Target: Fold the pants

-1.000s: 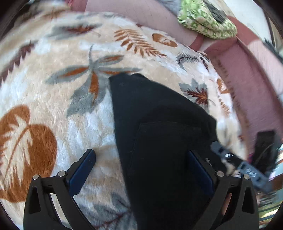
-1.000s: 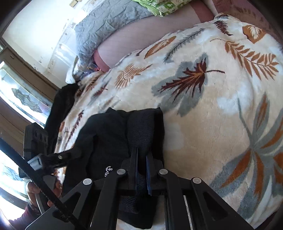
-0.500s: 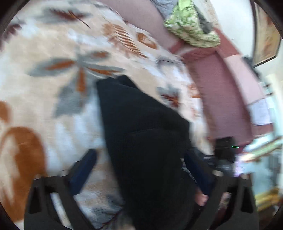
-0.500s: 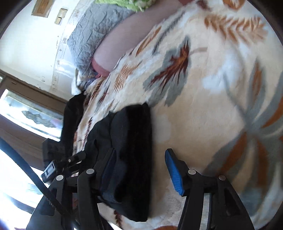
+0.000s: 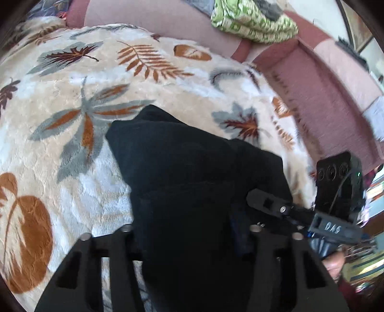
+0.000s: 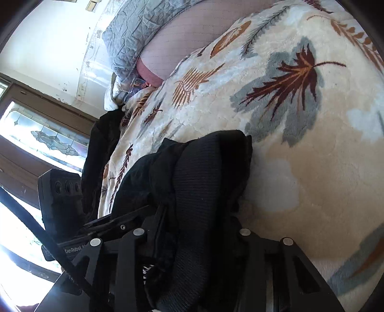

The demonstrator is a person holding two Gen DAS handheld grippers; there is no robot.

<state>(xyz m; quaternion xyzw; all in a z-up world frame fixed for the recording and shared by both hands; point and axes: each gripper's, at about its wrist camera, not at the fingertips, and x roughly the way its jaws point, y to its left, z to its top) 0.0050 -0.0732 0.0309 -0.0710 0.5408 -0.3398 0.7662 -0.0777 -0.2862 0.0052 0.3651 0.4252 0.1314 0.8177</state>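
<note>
The black pants [image 5: 187, 172] lie folded into a thick bundle on a cream blanket with leaf prints [image 5: 72, 96]. In the left wrist view my left gripper [image 5: 189, 230] is closed around the near end of the bundle, which fills the gap and hides the fingertips. In the right wrist view the pants [image 6: 204, 180] show a ribbed waistband on top. My right gripper [image 6: 192, 228] is closed around that end; its fingertips are buried in cloth. Each gripper shows in the other's view, the right one [image 5: 336, 204] and the left one [image 6: 62, 199].
A pink sofa back [image 5: 324, 79] runs behind the blanket, with a green patterned cloth [image 5: 252, 21] on it. A grey quilted pillow [image 6: 139, 31] and a dark garment [image 6: 100, 148] lie at the blanket's edge. A window [image 6: 36, 134] is at the left.
Half a second ago both grippers stood open around the bundle. Now both have closed in on the ends of the folded pants.
</note>
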